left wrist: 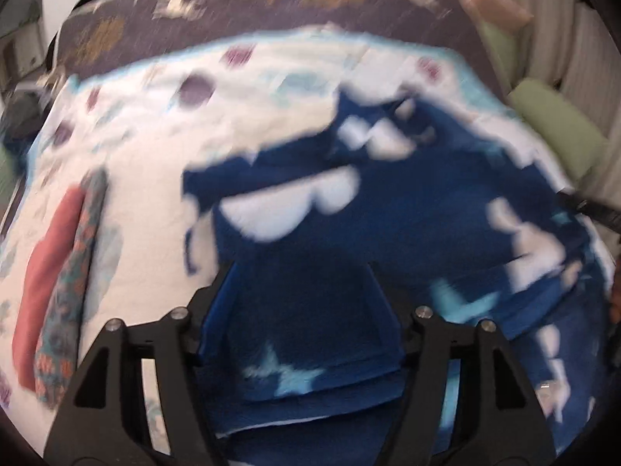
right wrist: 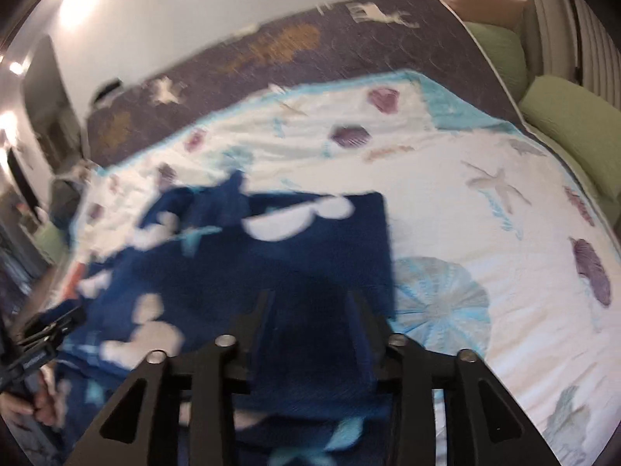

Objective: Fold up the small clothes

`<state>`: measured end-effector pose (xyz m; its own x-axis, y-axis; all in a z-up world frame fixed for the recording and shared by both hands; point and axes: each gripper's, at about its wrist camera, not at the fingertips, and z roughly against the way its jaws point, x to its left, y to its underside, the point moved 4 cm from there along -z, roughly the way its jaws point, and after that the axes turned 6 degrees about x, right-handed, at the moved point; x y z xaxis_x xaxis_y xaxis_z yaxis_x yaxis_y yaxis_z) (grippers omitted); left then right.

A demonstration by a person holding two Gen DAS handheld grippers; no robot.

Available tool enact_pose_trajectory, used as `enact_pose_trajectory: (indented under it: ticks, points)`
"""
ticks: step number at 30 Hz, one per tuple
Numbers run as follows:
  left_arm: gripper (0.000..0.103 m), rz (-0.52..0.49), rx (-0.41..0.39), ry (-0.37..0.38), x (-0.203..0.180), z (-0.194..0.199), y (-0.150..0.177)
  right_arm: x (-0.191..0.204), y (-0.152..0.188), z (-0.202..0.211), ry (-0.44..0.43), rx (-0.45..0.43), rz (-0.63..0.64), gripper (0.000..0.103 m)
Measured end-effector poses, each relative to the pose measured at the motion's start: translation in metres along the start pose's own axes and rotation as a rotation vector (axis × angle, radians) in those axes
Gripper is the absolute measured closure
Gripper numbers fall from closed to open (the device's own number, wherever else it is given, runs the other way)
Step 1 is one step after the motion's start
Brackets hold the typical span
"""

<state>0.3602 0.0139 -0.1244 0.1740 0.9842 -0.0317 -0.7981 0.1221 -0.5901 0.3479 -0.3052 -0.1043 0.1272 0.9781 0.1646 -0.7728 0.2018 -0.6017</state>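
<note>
A dark blue garment with white and light-blue shapes lies spread and partly folded on the white patterned quilt. My left gripper hovers low over its near part with the jaws apart; blue cloth lies between the fingers, and no pad visibly presses on it. In the right wrist view the same garment shows a straight folded right edge. My right gripper stands over that fold with its jaws moderately apart and blue cloth under them. The left gripper's body and a hand show at the left edge there.
A folded red piece and a folded patterned piece lie side by side on the quilt at the left. Green cushions line the bed's right side. A dark purple blanket covers the far end, by the wall.
</note>
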Motion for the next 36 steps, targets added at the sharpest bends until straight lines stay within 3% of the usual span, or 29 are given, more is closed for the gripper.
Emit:
enact_pose_trajectory:
  ticks: [3,6,8,9,10,11,14,16,18,20,23,28,32,36]
  points:
    - [0.037,0.033,-0.092,0.094,0.001,0.022,-0.012,-0.010,-0.019,0.004,-0.057,-0.029,-0.054,0.064]
    - [0.027,0.017,-0.139,0.040,-0.001,0.023,-0.035,0.000,-0.043,-0.001,-0.051,-0.041,0.022,0.064]
    - [0.026,0.014,-0.083,-0.017,0.000,-0.001,-0.042,-0.001,-0.047,-0.025,-0.016,0.022,0.029,0.063]
    - [0.026,0.024,-0.016,-0.048,0.004,-0.022,-0.039,-0.003,-0.044,-0.040,0.033,0.063,0.032,0.063]
    - [0.022,0.046,0.047,-0.048,0.009,-0.043,-0.032,-0.006,-0.037,-0.057,0.070,0.100,0.044,0.062]
    - [0.022,0.087,0.017,-0.001,0.015,-0.047,-0.027,-0.008,-0.032,-0.064,0.059,0.074,0.054,0.062]
    - [0.023,0.126,-0.015,0.040,0.025,-0.027,-0.023,-0.011,-0.028,-0.050,0.039,0.044,0.026,0.062]
    - [0.023,0.113,-0.027,0.042,0.027,-0.006,-0.018,-0.011,-0.024,-0.035,0.036,0.036,0.026,0.062]
    - [0.023,0.081,-0.083,0.099,0.027,0.029,-0.004,-0.010,-0.010,-0.007,0.002,0.027,0.032,0.062]
    - [0.023,0.045,-0.113,0.148,0.025,0.060,0.019,0.002,0.012,0.024,-0.080,0.029,0.060,0.061]
    - [0.023,0.005,-0.115,0.226,0.020,0.090,0.061,0.027,0.073,0.074,-0.226,0.080,0.146,0.053]
    - [0.023,-0.068,-0.061,0.372,-0.008,0.130,0.134,0.065,0.170,0.117,-0.315,0.162,0.270,0.052]
    - [0.023,-0.163,0.020,0.386,-0.041,0.134,0.178,0.087,0.224,0.132,-0.272,0.190,0.344,0.052]
    - [0.023,-0.200,0.053,0.398,-0.065,0.146,0.219,0.092,0.256,0.146,-0.276,0.165,0.318,0.044]
